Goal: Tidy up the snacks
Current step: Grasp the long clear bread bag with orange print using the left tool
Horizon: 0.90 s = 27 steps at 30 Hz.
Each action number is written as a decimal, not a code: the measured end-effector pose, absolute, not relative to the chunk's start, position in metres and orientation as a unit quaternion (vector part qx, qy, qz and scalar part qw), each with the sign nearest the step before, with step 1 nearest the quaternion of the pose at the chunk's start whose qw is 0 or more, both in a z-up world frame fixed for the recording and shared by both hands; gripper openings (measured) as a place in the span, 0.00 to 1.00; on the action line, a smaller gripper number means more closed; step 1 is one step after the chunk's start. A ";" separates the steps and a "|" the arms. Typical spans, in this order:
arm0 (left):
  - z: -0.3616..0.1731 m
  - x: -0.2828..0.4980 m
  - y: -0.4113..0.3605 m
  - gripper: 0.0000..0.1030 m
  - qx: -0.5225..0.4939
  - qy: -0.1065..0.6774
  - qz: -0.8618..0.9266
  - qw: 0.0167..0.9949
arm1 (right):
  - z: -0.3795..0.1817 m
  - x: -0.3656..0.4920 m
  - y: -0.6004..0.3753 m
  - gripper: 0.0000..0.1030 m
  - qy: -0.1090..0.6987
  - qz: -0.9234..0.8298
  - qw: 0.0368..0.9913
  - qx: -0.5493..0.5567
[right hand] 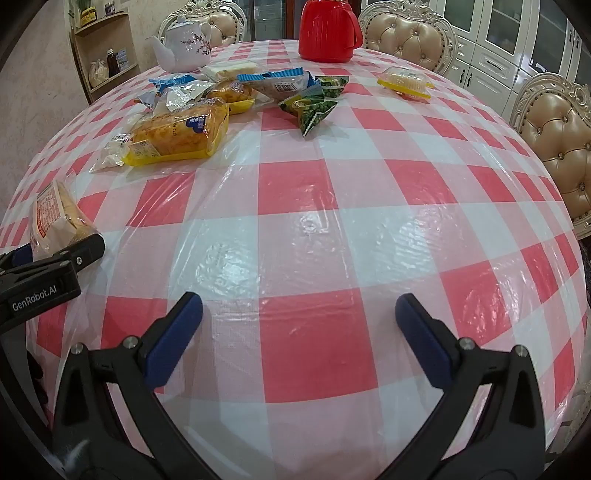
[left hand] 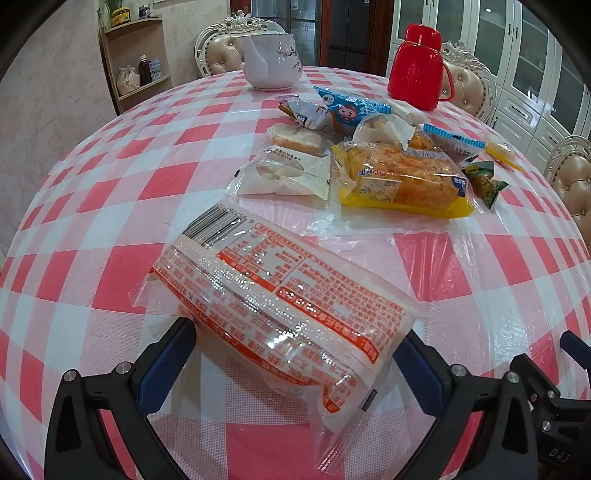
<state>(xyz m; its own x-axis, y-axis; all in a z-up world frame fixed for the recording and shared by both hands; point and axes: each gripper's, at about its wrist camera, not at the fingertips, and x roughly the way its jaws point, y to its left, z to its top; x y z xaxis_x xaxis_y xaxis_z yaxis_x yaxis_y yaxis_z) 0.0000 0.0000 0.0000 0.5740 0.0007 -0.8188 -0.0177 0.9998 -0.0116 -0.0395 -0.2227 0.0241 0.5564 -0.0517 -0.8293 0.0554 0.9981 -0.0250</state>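
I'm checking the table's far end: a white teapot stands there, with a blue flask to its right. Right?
Not quite: the flask is red, not blue, as the left wrist view shows. The white teapot does stand at the far end, with the flask to its right.

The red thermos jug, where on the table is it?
The red thermos jug stands at the far edge of the checked table, right of the white teapot and in front of a tufted chair.
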 end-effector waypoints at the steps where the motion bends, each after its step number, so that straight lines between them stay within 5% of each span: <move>1: 0.000 0.000 0.000 1.00 -0.010 0.462 0.005 0.887 | 0.024 -0.040 -0.223 1.00 0.470 -0.030 0.882 0.002; 15: 0.002 0.003 0.004 1.00 0.004 0.493 -0.045 0.869 | 0.024 -0.038 -0.222 1.00 0.470 -0.028 0.882 0.002; 27: 0.013 -0.037 0.072 1.00 -0.165 0.451 -0.066 0.874 | 0.024 -0.040 -0.227 1.00 0.469 0.012 0.883 -0.015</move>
